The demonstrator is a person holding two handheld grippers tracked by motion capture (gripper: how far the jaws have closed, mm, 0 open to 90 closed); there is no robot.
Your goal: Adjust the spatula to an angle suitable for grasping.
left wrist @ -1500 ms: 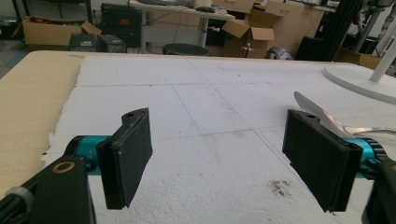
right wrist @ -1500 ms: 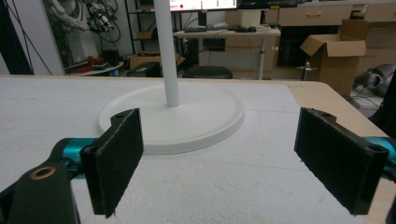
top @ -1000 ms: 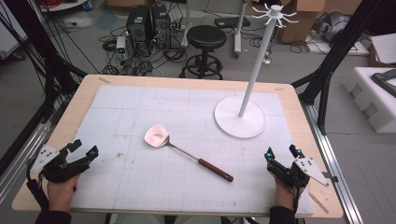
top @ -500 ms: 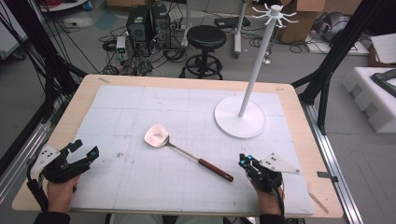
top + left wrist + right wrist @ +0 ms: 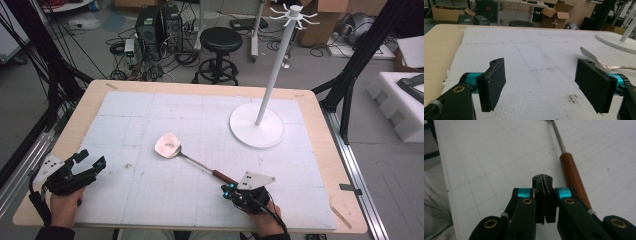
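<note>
I've brought my right hand-held gripper [image 5: 235,192] in from the bench's near right corner, leftward along the near edge, so it now sits just beside the brown handle end of the spatula [image 5: 200,162]. Its jaws, wide apart a second ago, are now pressed together with nothing between them.

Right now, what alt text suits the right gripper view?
The right gripper, jaws shut with nothing between them, sits just beside the spatula's brown wooden handle on the white gridded mat.
</note>
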